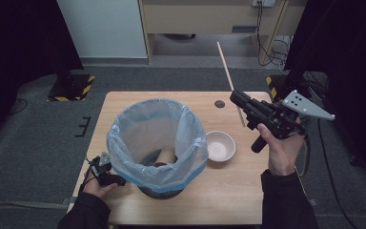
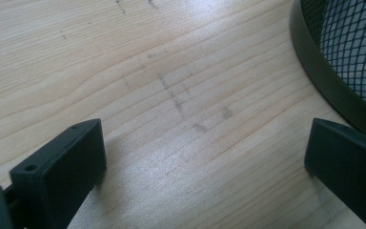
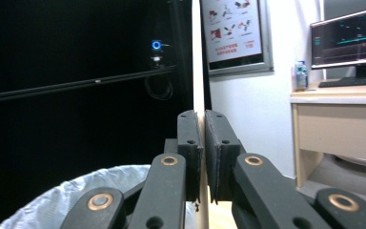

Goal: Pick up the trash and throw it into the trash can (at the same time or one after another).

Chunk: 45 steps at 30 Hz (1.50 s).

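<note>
My right gripper [image 1: 235, 96] is raised above the table's far right part, shut on a long thin wooden stick [image 1: 225, 62] that slants away beyond the far edge. In the right gripper view the pale stick [image 3: 198, 57] rises upright out of the closed pads of the right gripper [image 3: 203, 119]. My left gripper [image 1: 104, 168] rests low at the near left, beside the foot of a mesh waste bin [image 1: 157, 143] lined with a pale blue bag. In its own view the left gripper [image 2: 205, 148] stands open over bare wood, with the bin's black base [image 2: 324, 76] at the right.
A white bowl [image 1: 220, 145] sits on the wooden table [image 1: 219, 200] just right of the bin. A small dark round spot [image 1: 219, 103] marks the far part of the tabletop. Something tan [image 1: 166, 156] lies inside the bin. Dark floor and black curtains surround the table.
</note>
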Motion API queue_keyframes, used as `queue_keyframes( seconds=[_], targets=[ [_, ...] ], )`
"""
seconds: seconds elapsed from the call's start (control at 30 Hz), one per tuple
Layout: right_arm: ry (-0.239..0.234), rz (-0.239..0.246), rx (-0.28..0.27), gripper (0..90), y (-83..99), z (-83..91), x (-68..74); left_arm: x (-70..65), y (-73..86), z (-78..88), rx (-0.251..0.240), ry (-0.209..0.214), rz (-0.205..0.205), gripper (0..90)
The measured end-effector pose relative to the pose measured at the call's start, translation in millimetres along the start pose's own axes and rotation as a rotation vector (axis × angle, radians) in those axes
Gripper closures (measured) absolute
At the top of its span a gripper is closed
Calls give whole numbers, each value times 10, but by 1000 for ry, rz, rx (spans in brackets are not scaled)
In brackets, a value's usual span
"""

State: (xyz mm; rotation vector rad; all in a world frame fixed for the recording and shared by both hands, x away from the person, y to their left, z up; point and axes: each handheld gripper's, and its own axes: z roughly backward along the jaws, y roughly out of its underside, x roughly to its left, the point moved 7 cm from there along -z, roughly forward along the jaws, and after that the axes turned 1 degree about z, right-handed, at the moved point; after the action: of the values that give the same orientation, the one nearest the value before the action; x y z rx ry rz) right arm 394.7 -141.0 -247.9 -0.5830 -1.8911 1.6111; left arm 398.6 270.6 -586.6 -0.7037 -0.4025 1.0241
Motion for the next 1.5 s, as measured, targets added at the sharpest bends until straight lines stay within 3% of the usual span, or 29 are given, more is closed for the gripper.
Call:
queue_keyframes(
  seconds=[0.27, 0.57, 0.9, 1.07, 1.5],
  targets=[
    [-51, 18, -9, 859, -103, -156, 231, 0, 0, 0, 0, 0, 0, 0],
    [-106, 15, -1, 858, -103, -356, 459, 0, 0, 0, 0, 0, 0, 0],
    [-142, 10, 9, 858, -62, -520, 616, 0, 0, 0, 0, 0, 0, 0],
    [-164, 13, 30, 858, 6, -634, 722, 0, 0, 0, 0, 0, 0, 0],
    [-192, -2, 119, 836, 317, -894, 819, 0, -1, -1, 0, 2, -1, 0]
  ],
)
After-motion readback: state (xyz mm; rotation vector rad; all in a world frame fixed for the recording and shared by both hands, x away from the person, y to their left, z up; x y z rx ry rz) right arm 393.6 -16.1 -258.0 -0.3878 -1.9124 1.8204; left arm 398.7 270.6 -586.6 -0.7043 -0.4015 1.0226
